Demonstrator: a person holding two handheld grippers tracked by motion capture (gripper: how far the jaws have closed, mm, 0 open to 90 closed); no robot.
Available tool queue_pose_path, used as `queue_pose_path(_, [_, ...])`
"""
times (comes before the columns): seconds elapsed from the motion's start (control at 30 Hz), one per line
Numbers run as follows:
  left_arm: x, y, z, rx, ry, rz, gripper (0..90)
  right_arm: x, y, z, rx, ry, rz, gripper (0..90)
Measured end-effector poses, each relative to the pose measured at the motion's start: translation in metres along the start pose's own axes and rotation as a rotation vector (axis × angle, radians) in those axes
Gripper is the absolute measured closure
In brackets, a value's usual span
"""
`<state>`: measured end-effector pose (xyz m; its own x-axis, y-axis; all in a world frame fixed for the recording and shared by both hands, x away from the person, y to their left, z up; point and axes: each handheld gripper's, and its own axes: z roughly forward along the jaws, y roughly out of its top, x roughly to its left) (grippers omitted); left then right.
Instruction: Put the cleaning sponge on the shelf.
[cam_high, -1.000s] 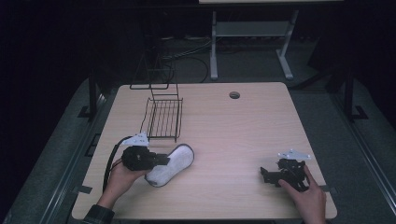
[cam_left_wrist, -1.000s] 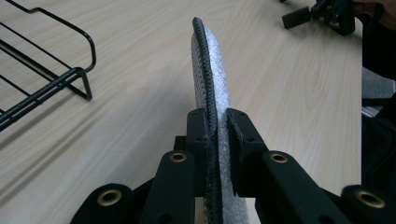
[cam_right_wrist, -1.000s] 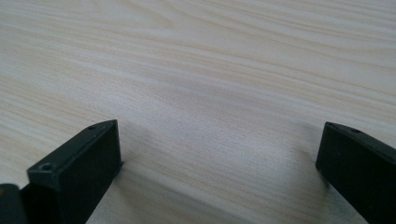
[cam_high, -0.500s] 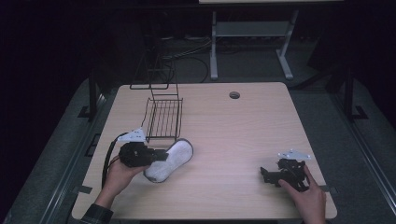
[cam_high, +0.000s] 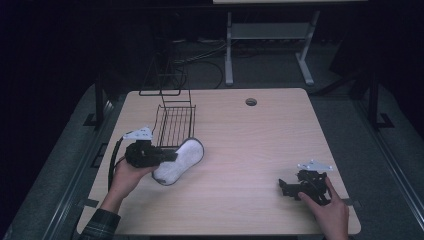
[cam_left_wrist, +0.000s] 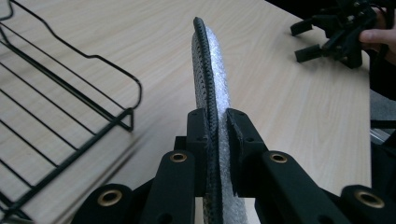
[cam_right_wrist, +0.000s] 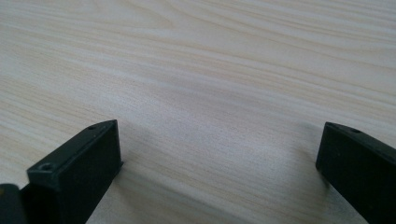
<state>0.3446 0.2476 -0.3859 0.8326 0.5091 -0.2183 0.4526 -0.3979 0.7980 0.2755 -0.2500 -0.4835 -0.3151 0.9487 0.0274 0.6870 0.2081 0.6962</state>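
A white, sole-shaped pad with a dark rim (cam_high: 181, 159) is held edge-up near the table's left front. My left gripper (cam_high: 171, 156) is shut on its near end. In the left gripper view the pad (cam_left_wrist: 212, 70) stands upright between the two black jaws of the left gripper (cam_left_wrist: 217, 119), whose pads press on both of its faces. My right gripper (cam_high: 284, 188) rests in a hand at the table's right front, its jaws wide apart. In the right gripper view the right gripper (cam_right_wrist: 219, 140) has only bare wood between its jaws.
A black wire rack (cam_high: 175, 122) stands just beyond the pad, and its rim (cam_left_wrist: 70, 116) is close on the left in the left gripper view. The right gripper (cam_left_wrist: 327, 37) shows far off there. A cable hole (cam_high: 251, 102) sits near the wooden table's (cam_high: 260, 145) far edge.
My left gripper has carried the pad a little up and away from the front edge, closer to the wire rack. The right gripper has stayed where it was.
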Motion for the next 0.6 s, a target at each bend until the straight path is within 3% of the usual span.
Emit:
queue_pose_path(0.43, [0.024, 0.01, -0.003, -0.018, 0.036, -0.033, 80.0, 0.0, 0.0, 0.0, 0.0, 0.0, 0.0, 0.0])
queue_pose_path(0.6, [0.04, 0.017, -0.008, -0.03, 0.051, -0.056, 80.0, 0.0, 0.0, 0.0, 0.0, 0.0, 0.0, 0.0])
